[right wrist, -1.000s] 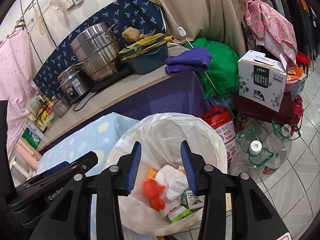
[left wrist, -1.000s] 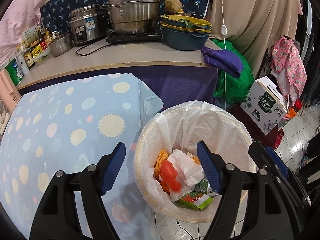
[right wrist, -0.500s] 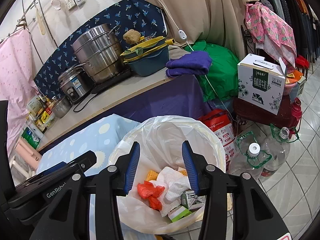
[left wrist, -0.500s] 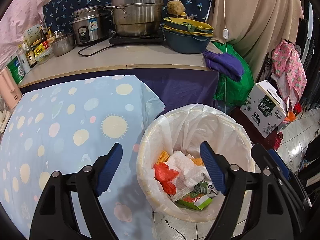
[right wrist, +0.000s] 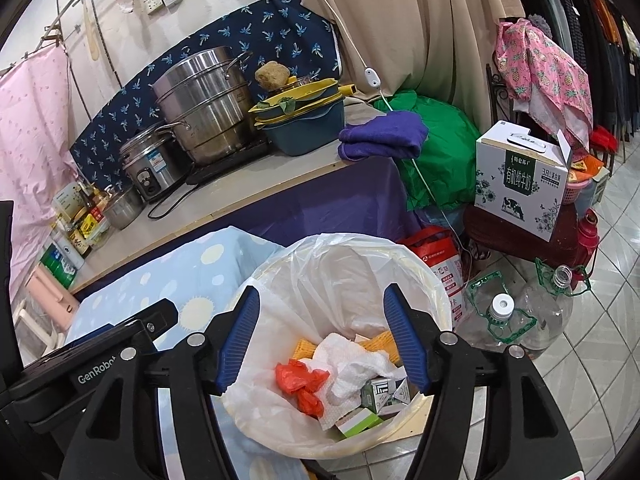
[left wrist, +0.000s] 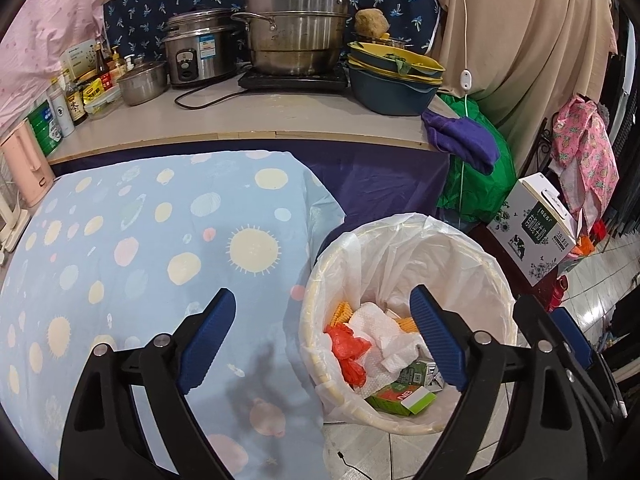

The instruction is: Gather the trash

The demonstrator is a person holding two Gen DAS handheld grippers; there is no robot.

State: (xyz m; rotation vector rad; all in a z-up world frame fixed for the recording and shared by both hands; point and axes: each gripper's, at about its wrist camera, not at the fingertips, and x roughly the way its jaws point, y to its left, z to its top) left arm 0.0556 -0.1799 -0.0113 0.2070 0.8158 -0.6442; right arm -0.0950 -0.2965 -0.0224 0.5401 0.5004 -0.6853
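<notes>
While both grippers are held above it, the patterned blue cloth [left wrist: 132, 248] is seen spread beside the lined trash bin [left wrist: 404, 416], which stands on the tiled floor. Inside the bin, white paper [right wrist: 348, 372], a green carton [left wrist: 400, 398] and a red plastic scrap [right wrist: 300, 382] are found. The left gripper [left wrist: 324, 340] is spread wide, its jaws having just been opening, nothing between them. The right gripper [right wrist: 322, 340] is likewise parted, just opened further, and empty.

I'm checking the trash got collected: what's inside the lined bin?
Inside the bin: red plastic scrap, crumpled paper towel, yellow pieces, small cartons. Anything beneath them is covered.
</notes>
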